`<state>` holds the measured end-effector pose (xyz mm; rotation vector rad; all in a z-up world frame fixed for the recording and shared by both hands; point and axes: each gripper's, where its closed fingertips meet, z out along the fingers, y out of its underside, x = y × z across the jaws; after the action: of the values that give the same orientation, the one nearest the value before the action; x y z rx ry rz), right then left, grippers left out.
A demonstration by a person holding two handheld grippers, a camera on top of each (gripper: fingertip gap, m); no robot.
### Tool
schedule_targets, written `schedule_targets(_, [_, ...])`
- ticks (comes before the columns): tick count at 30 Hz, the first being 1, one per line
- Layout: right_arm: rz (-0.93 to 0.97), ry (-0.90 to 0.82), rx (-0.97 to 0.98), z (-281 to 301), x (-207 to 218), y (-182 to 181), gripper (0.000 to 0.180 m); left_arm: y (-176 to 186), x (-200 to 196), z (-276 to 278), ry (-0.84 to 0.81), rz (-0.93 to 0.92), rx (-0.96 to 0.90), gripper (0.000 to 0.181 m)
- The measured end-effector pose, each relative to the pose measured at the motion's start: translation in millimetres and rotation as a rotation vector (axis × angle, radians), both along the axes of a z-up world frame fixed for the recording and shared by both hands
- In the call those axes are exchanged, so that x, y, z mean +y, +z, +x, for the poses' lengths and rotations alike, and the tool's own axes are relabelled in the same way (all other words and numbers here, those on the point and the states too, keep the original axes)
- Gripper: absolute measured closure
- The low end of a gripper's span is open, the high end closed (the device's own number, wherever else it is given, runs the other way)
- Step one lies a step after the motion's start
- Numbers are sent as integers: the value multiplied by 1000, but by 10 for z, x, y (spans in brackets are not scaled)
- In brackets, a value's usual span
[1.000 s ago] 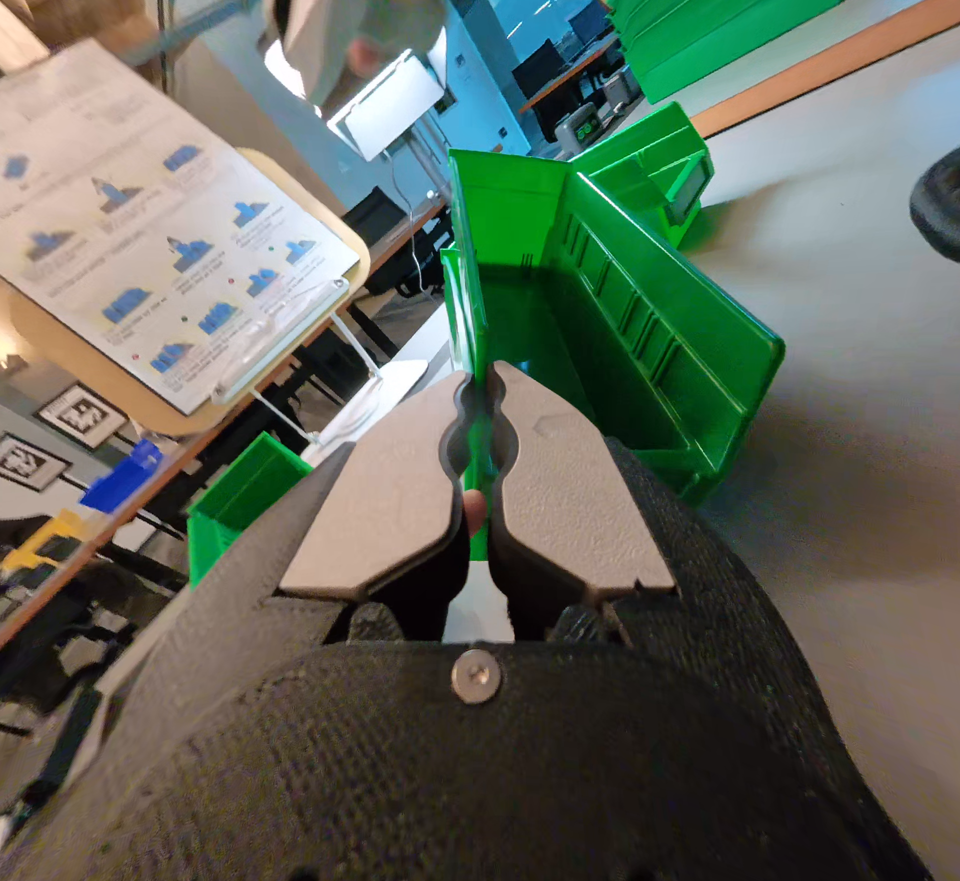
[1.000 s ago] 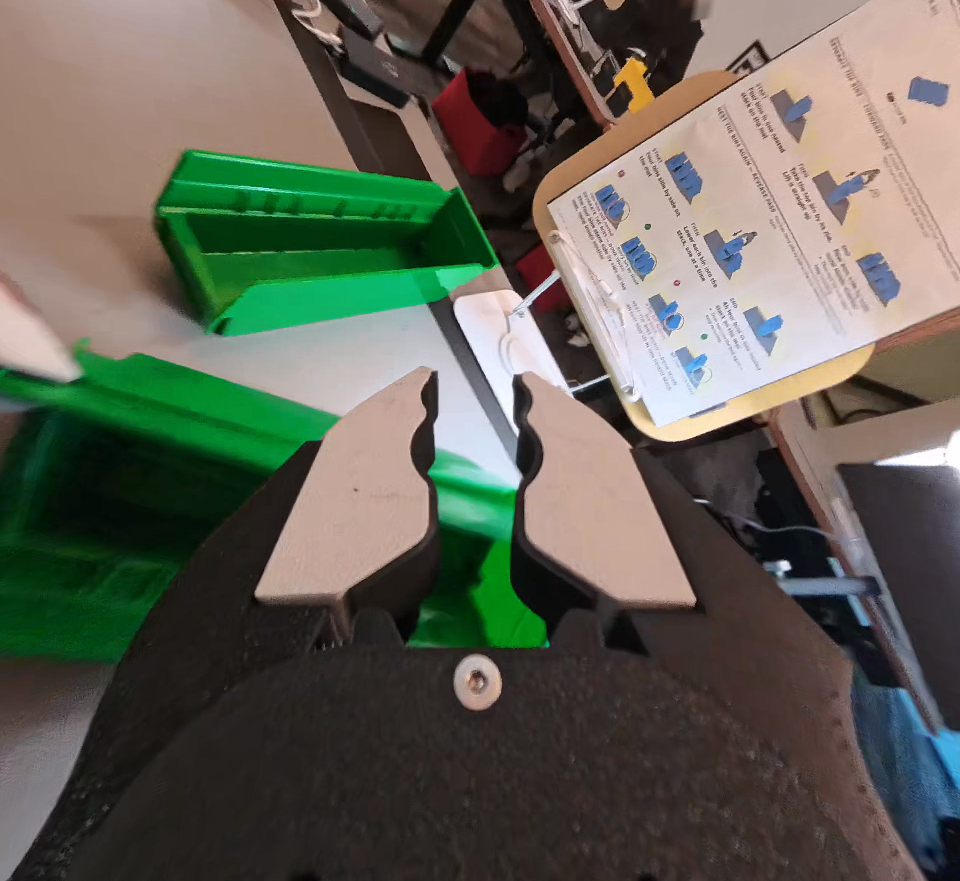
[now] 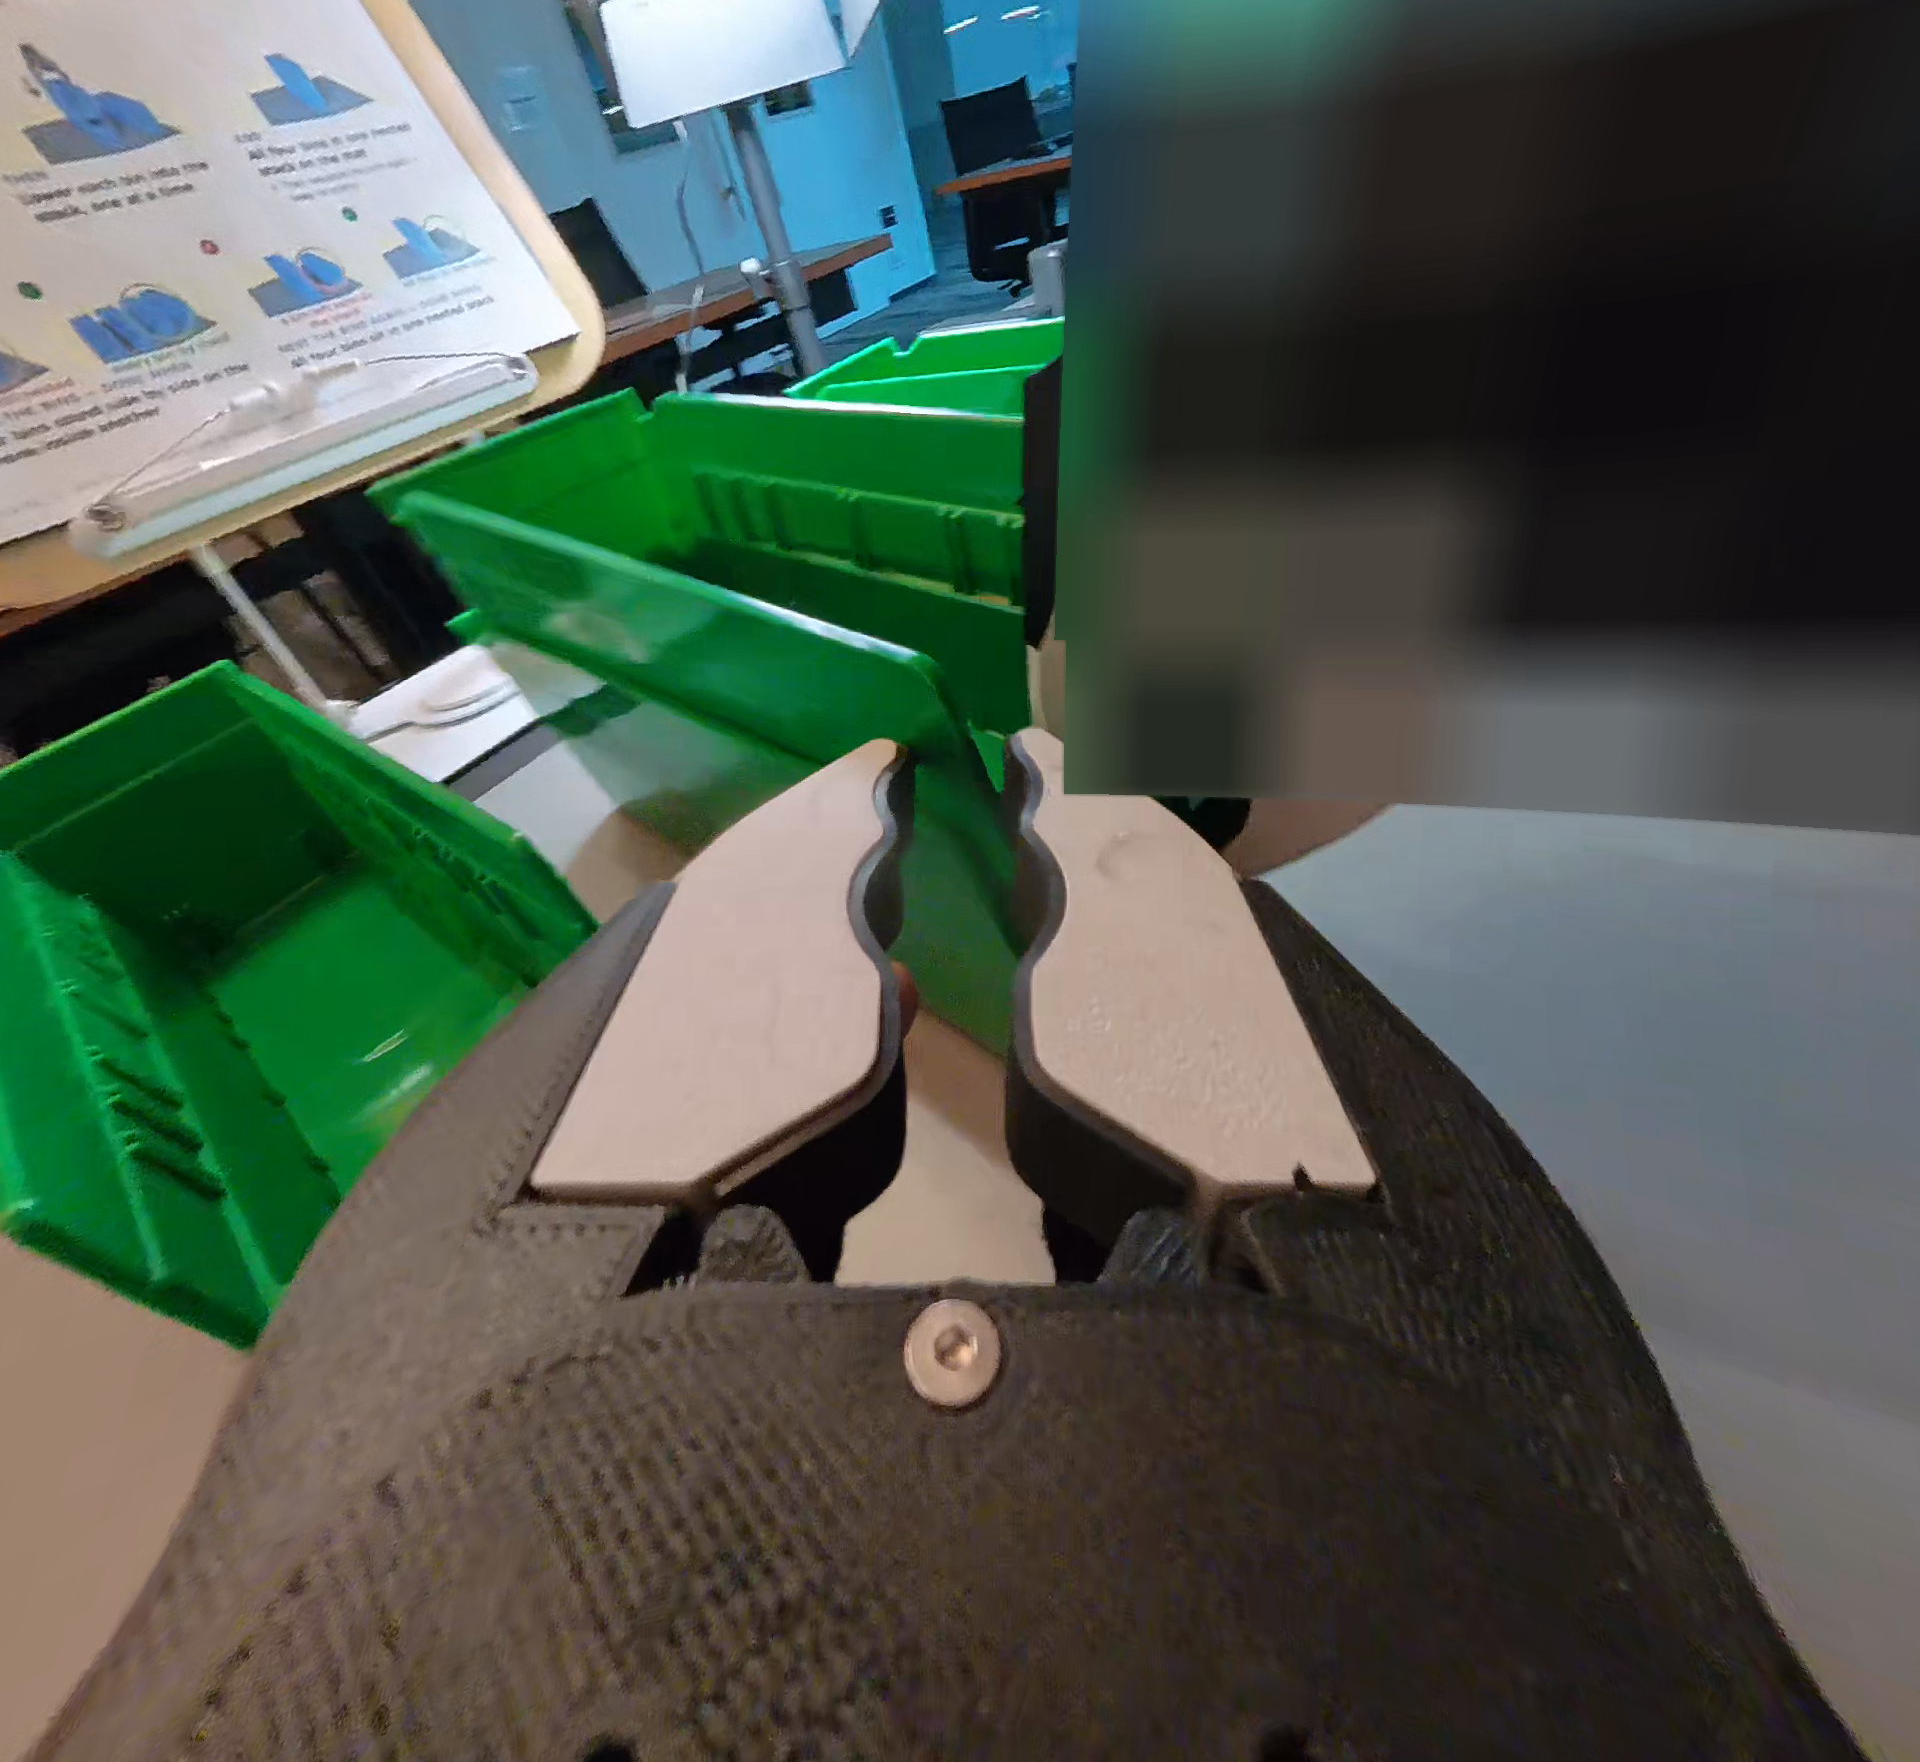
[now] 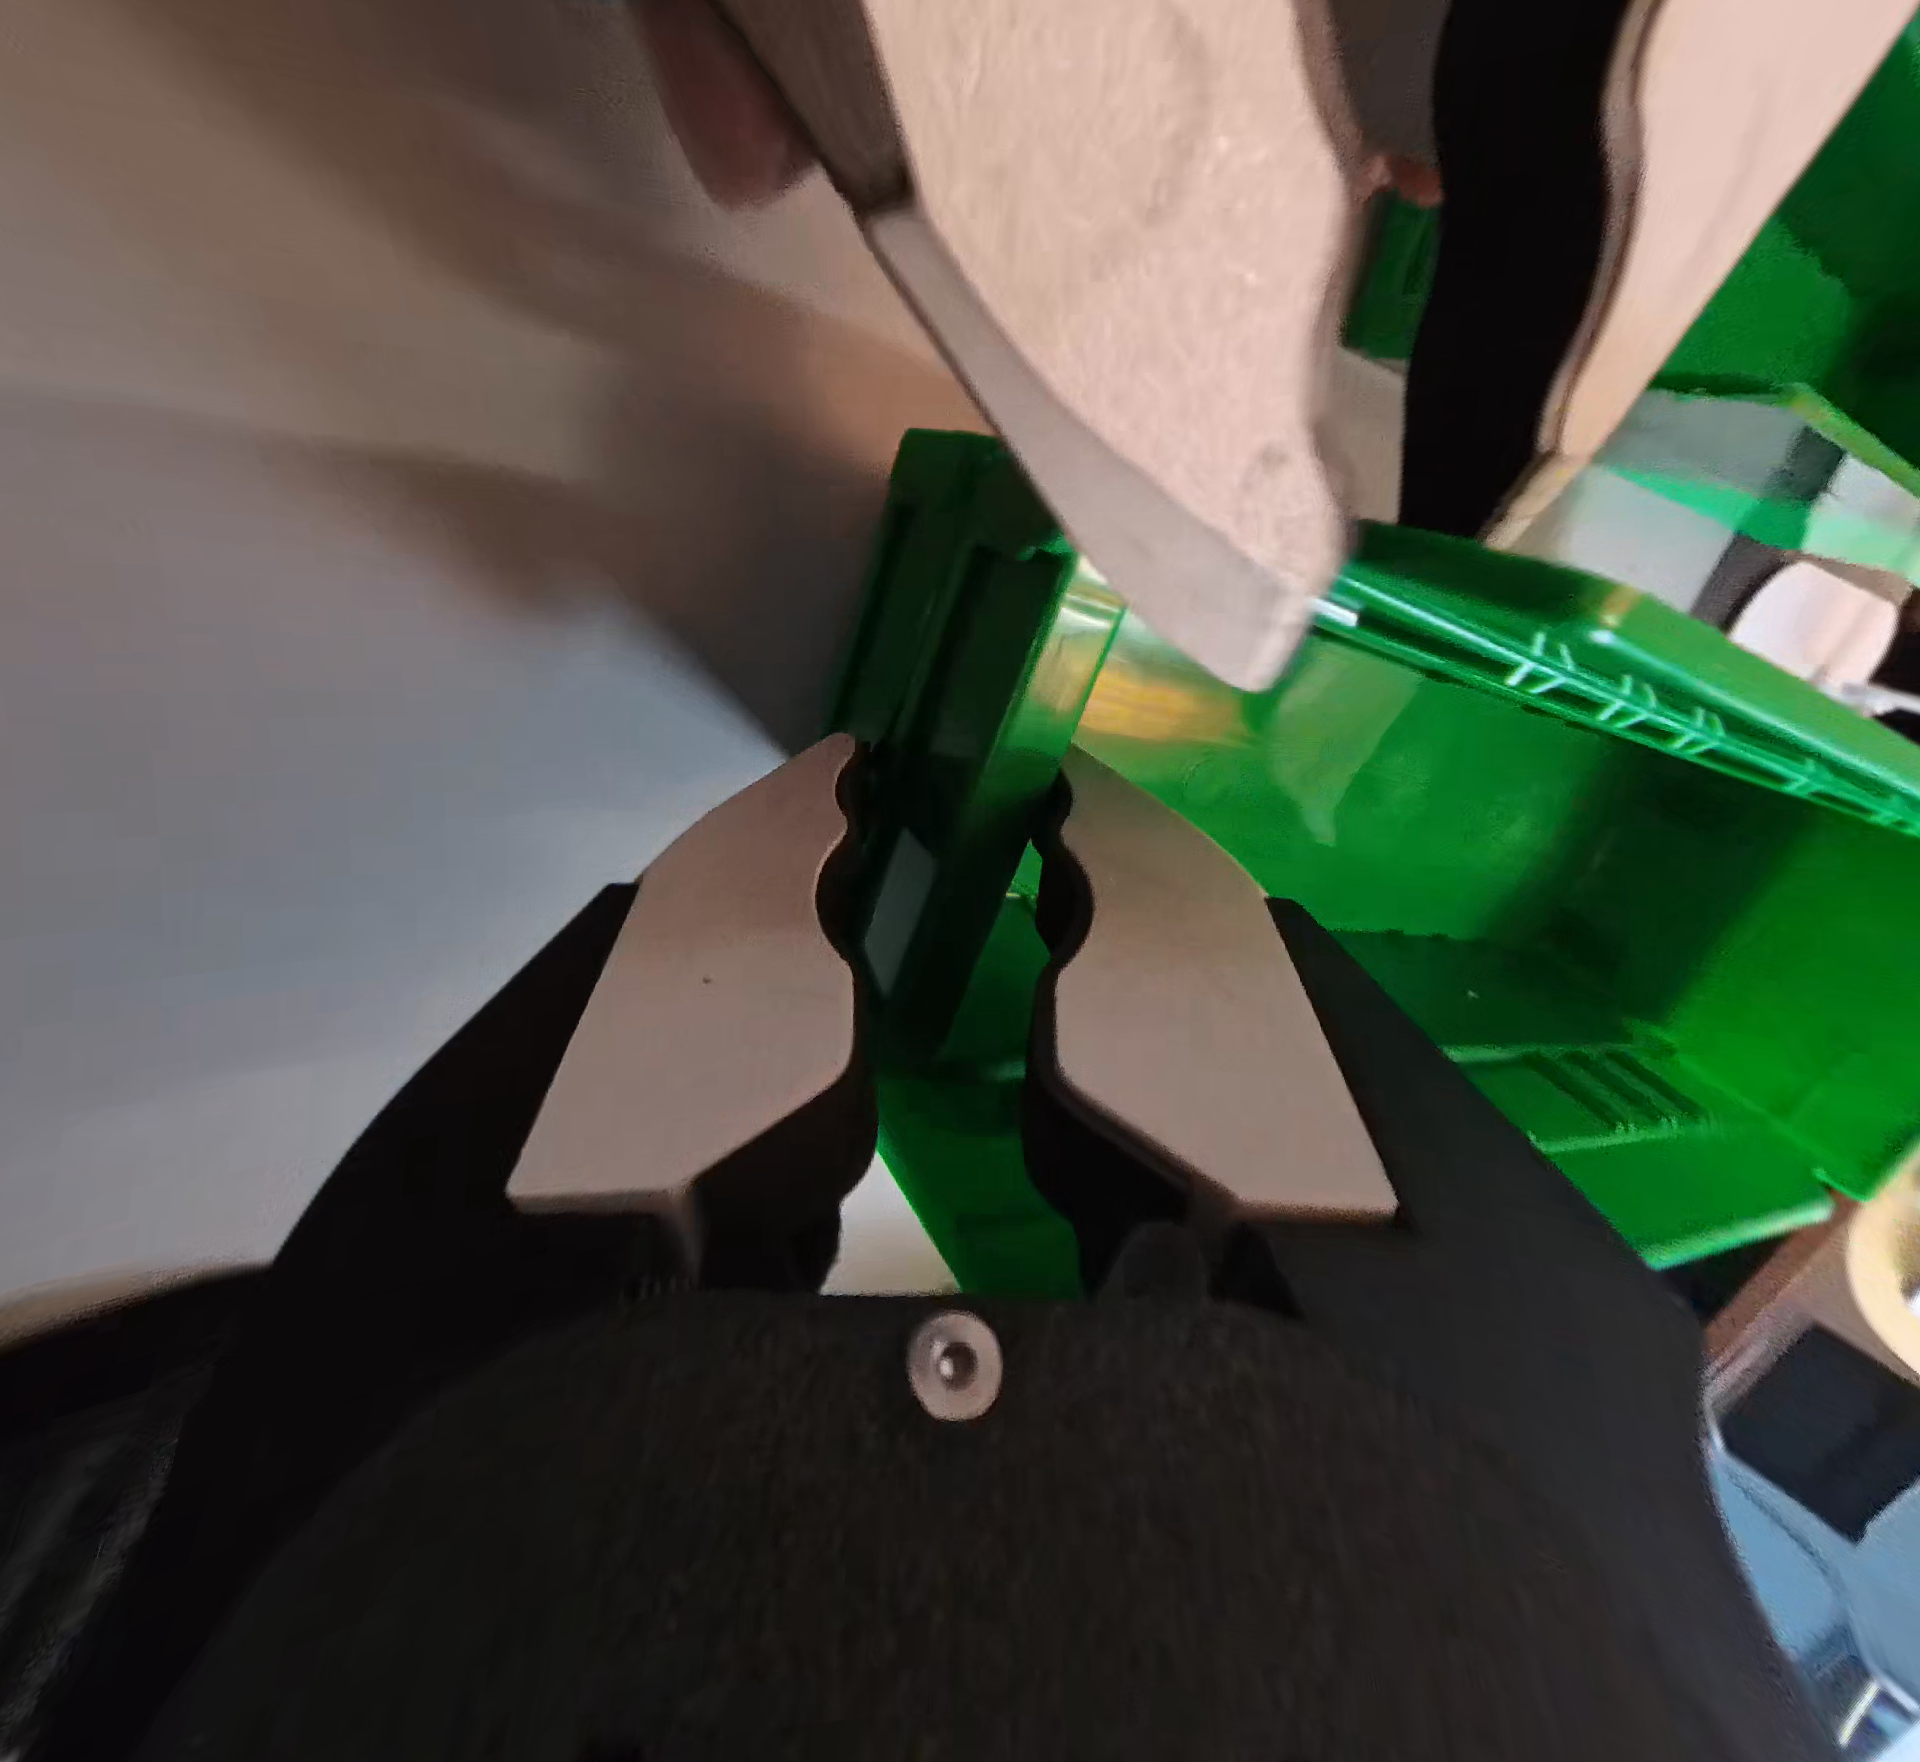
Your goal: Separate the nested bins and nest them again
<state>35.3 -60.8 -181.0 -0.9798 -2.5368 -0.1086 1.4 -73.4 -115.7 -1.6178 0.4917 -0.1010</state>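
Green bin (image 3: pixel 727 663) wall clamped in left gripper (image 3: pixel 956 777), its end lip gripped by right gripper (image 4: pixel 951 777), another bin (image 3: pixel 239 964) just beside on table (image 3: pixel 1558 1037)

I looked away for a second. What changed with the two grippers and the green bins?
The right gripper, open and clear before, has moved in and closed on the end wall of a green bin. The left gripper keeps its hold on that bin's side wall, now with slightly wider jaws. Another open bin rests nearby.
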Motion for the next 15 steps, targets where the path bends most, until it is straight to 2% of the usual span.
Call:
schedule_targets(1, [-9, 27, -18, 11, 9, 27, 149, -36, -9, 14, -22, -19, 8, 163])
schedule_targets(5, [-103, 73, -71, 43, 11, 142, 151, -75, -45, 39, -84, -25, 5, 150])
schedule_targets(8, [-75, 96, -94, 32, 37, 180, 151, -54, -41, 26, -97, -42, -12, 145])
schedule_targets(10, [-50, 84, -70, -21, 91, 252, 150, -90, -73, 47, -140, -65, -11, 130])
schedule_targets(15, [17, 45, 23, -94, 324, 421, 151, -266, -4, -68, -72, -134, 27, 128])
